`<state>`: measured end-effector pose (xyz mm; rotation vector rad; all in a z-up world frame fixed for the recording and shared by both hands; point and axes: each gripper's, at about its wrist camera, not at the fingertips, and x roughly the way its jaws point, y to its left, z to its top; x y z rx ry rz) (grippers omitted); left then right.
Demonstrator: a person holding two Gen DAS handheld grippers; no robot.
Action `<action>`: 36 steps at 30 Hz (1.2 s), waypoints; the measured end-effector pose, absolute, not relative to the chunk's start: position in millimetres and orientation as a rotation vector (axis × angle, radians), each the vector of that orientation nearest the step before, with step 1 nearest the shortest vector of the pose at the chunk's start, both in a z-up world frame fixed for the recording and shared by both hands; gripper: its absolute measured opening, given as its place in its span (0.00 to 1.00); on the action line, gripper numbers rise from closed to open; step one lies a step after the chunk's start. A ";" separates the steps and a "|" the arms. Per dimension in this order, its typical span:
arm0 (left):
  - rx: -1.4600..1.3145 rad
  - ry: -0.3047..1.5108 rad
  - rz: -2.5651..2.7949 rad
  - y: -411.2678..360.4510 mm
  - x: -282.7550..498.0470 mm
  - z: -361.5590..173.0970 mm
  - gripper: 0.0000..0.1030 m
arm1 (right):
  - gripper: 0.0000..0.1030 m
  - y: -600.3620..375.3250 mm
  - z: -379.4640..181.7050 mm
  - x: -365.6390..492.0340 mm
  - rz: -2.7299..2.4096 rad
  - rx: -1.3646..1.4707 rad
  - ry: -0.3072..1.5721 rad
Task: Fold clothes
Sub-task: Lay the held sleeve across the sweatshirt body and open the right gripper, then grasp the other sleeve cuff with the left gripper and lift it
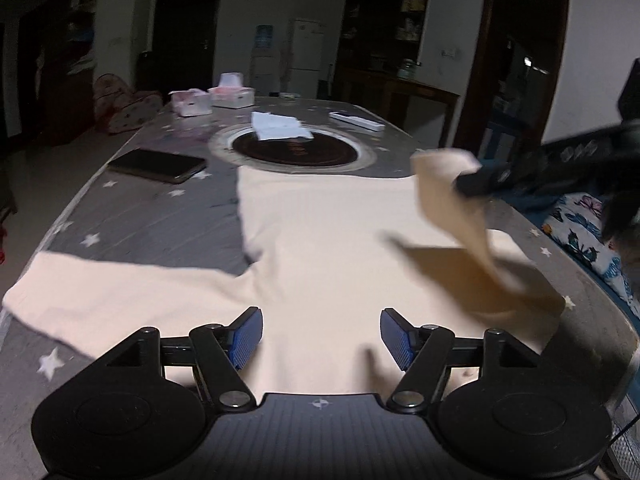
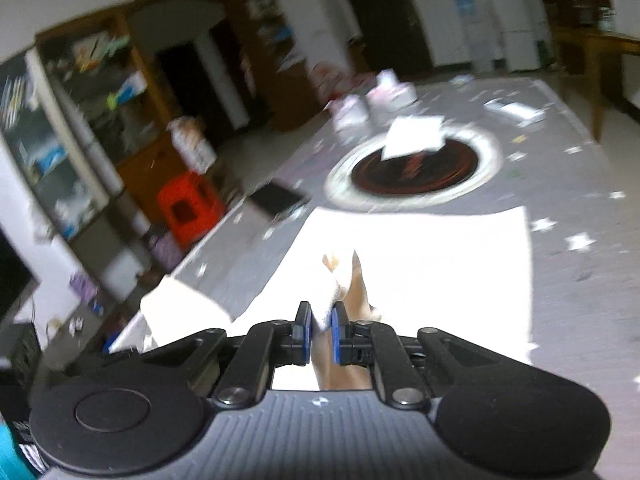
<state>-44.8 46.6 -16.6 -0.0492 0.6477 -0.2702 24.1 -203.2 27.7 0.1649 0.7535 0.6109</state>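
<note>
Sleeve of the cream long-sleeved top is clenched in my right gripper, lifted over the body spread ahead; I should lay it flat across, no twist. My left gripper hangs released just above the fabric, jaws widening, while white boxes far ahead hold something pink I can't identify
</note>
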 end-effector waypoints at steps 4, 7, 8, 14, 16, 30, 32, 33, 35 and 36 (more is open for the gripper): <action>-0.069 0.648 -0.259 53.1 -47.6 -18.0 0.66 | 0.14 -172.2 8.1 24.7 0.667 0.129 0.816; -0.071 0.647 -0.265 50.7 -46.4 -16.6 0.66 | 0.20 -163.3 3.1 22.0 0.704 0.122 0.837; -0.068 0.644 -0.269 49.6 -46.1 -15.6 0.66 | 0.20 -165.3 5.2 19.4 0.711 0.115 0.832; -0.058 0.614 -0.321 33.4 -40.8 -7.0 0.66 | 0.26 -206.1 17.4 5.9 0.635 0.033 0.783; -0.051 0.614 -0.349 24.5 -36.8 -6.8 0.65 | 0.27 -222.2 14.2 0.9 0.581 -0.009 0.784; -0.013 0.705 -0.386 -3.9 -3.4 -31.8 0.37 | 0.32 -272.7 -15.7 -15.3 0.460 -0.035 0.813; -0.024 0.708 -0.382 0.0 -3.6 -30.1 0.36 | 0.33 -271.2 -8.9 -12.3 0.468 -0.026 0.785; -0.027 0.707 -0.374 1.3 -4.0 -29.2 0.36 | 0.34 -269.9 -5.9 -10.4 0.473 -0.021 0.771; -0.026 0.701 -0.350 3.2 -5.3 -27.6 0.36 | 0.35 -266.5 -3.6 -5.5 0.480 -0.023 0.753; -0.024 0.697 -0.336 3.6 -6.0 -26.6 0.39 | 0.35 -265.0 -3.3 -3.2 0.481 -0.025 0.748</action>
